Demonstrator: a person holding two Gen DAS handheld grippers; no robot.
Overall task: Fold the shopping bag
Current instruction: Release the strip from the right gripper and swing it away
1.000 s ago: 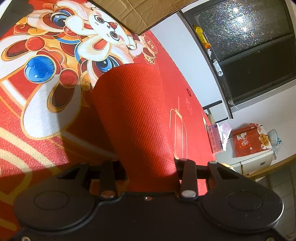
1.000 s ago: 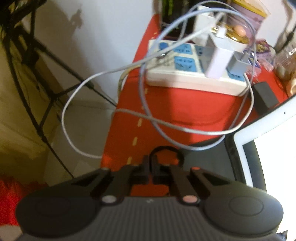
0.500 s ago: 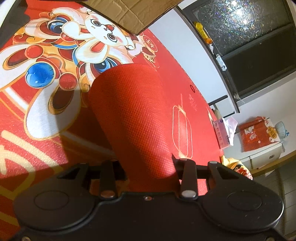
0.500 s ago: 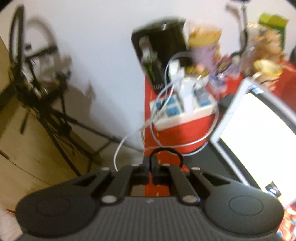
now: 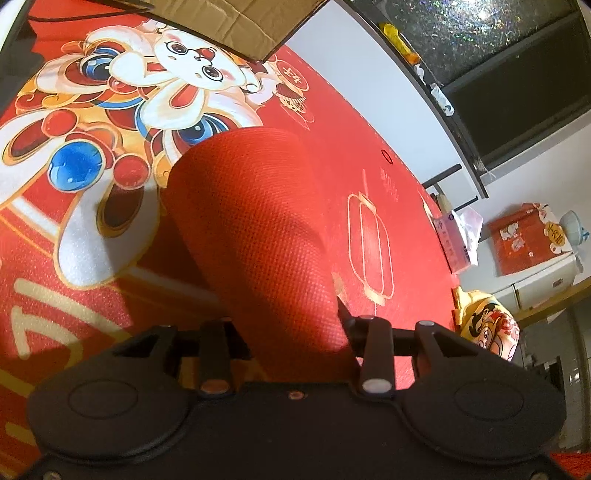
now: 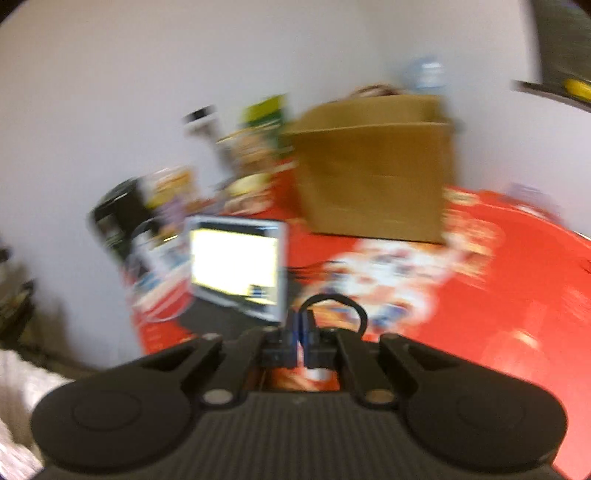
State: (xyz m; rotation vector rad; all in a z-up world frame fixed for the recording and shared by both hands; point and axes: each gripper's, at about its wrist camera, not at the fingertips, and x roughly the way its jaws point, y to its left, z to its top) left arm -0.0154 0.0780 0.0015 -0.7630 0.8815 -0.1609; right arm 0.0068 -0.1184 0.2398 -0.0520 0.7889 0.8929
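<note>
The red woven shopping bag (image 5: 251, 229), rolled into a thick tube, sticks out forward from my left gripper (image 5: 291, 332). Both jaws press on its sides, and it hovers over the red tablecloth (image 5: 406, 206) with a cartoon rabbit print. In the blurred right wrist view my right gripper (image 6: 301, 332) is shut with nothing between its fingers. It hangs above the near side of the same red tablecloth (image 6: 517, 277). The bag does not show in the right wrist view.
A brown cardboard box (image 6: 373, 166) stands at the back of the table, its corner also showing as a cardboard box (image 5: 229, 22) above the rabbit print. A lit screen (image 6: 236, 266) and cluttered packets sit at the left. A tissue pack (image 5: 456, 236) lies at the table's far edge.
The right gripper has swung fast from the power strip at the table's edge to face the box and screen, staying shut. The left gripper has rolled slightly, still holding the bag.
</note>
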